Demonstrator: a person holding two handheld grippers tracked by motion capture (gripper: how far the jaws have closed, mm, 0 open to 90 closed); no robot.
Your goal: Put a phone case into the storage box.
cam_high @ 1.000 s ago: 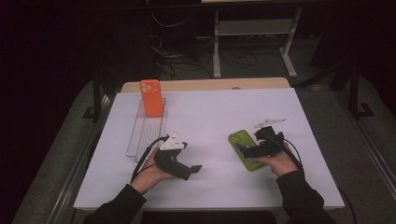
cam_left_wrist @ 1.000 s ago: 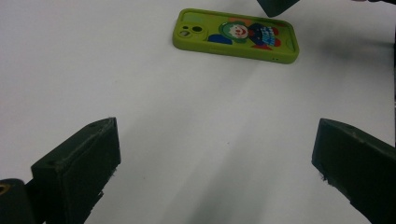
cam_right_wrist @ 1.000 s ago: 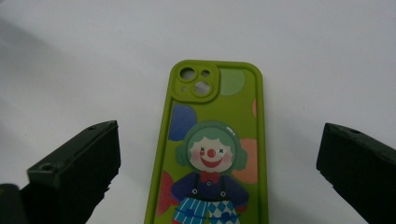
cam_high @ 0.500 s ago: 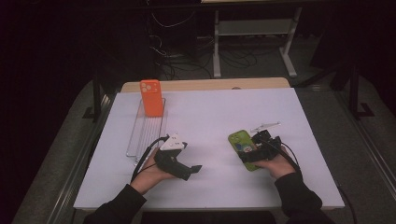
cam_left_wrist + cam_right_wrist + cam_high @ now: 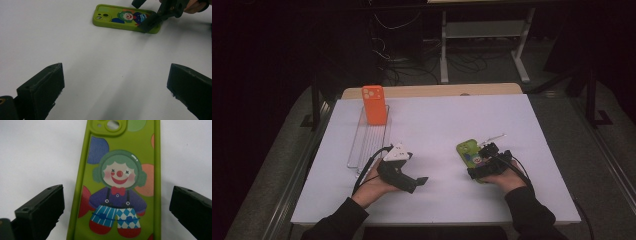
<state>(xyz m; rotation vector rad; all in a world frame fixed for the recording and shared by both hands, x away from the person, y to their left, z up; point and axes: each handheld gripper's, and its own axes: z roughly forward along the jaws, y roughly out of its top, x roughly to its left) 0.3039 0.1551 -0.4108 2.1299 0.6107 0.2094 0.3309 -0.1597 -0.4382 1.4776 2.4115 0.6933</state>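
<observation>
White table (image 5: pixel 432 125), person seated at the near edge, a two-jaw gripper in each hand. Item one: green phone case (image 5: pixel 470 152), printed with a clown figure, lying flat and back-side up on the table's right half; in the right gripper view (image 5: pixel 120 182) the camera cutout sits at the top and the clown's feet at the bottom. Item two: right gripper (image 5: pixel 484 162), held low over the near end of the green case; its jaws are spread wide, one to each side of the case and clear of its edges, not gripping it. From the left gripper view the right gripper (image 5: pixel 160 12) is seen with one jaw tip over the far end of the case (image 5: pixel 125 18). Item three: left gripper (image 5: pixel 404 175), resting in the left hand (image 5: pixel 374 187) on bare table left of centre, well apart from the case, aimed toward it; jaws spread wide with nothing between them. Item four: orange phone case (image 5: pixel 374 104), standing upright at the far end of a clear ribbed tray (image 5: pixel 362 150) on the table's left side. Item five: a small thin pale object (image 5: pixel 494 137) just beyond the green case, too small to identify.
</observation>
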